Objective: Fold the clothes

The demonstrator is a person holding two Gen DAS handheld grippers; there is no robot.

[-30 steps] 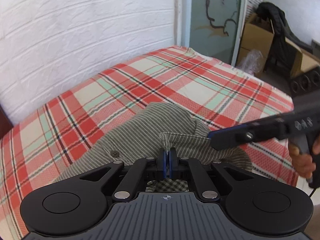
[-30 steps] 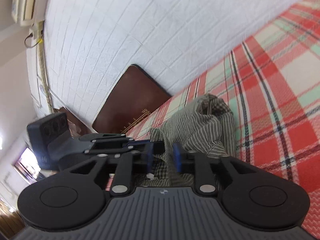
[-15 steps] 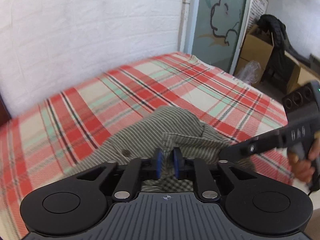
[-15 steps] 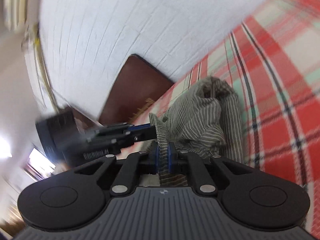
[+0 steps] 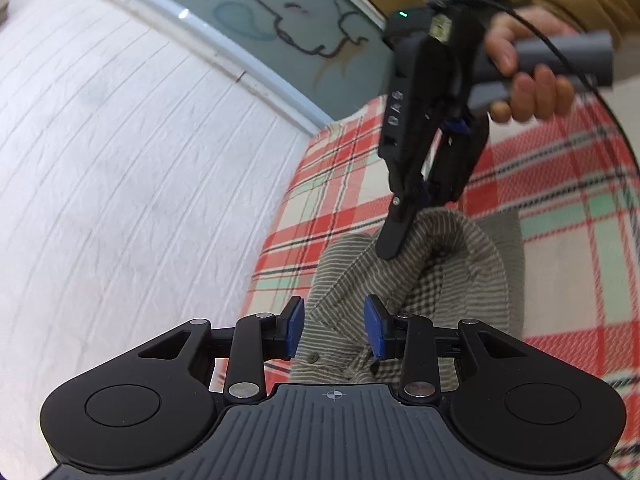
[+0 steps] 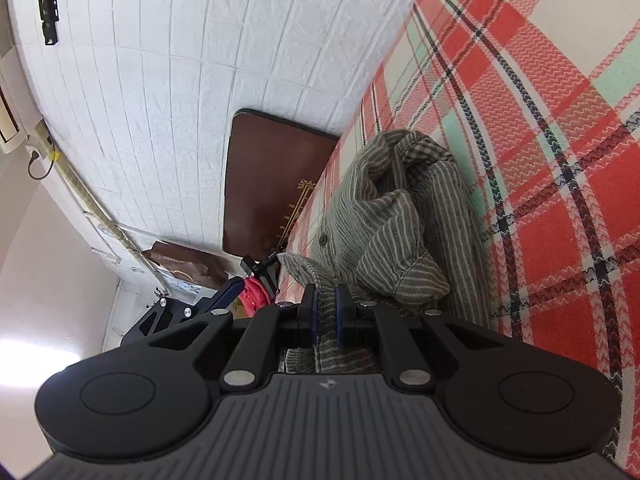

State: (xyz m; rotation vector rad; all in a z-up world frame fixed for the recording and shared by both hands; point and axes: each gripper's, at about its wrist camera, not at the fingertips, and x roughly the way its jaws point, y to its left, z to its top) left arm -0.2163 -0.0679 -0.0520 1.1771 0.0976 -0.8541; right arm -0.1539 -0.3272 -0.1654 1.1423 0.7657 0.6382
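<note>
A grey striped shirt [image 5: 452, 268] with a checked lining lies bunched on the red plaid bed cover [image 5: 560, 264]. My left gripper [image 5: 335, 330] is over the shirt's near edge. Its jaws are opening; striped cloth shows between the blue pads [image 5: 295, 330], which do not press on it. In the right wrist view my right gripper [image 6: 326, 314] is shut on a fold of the shirt [image 6: 384, 216]. The left wrist view shows that right gripper [image 5: 390, 248] from outside, held by a hand [image 5: 524, 88], pinching a raised ridge of the cloth. The left gripper [image 6: 240, 286] shows only in part beyond the shirt's hem.
A white brick wall [image 5: 120, 160] runs along the bed's far side. A teal door [image 5: 280, 8] stands past the bed's corner. A brown headboard [image 6: 264, 184] leans at the bed's end, with a red object [image 6: 254, 294] below it. The plaid cover [image 6: 540, 140] stretches to the right.
My left gripper went from shut on the shirt to open, and rolled and shifted sideways. My right gripper went from open to shut on a fold of the shirt.
</note>
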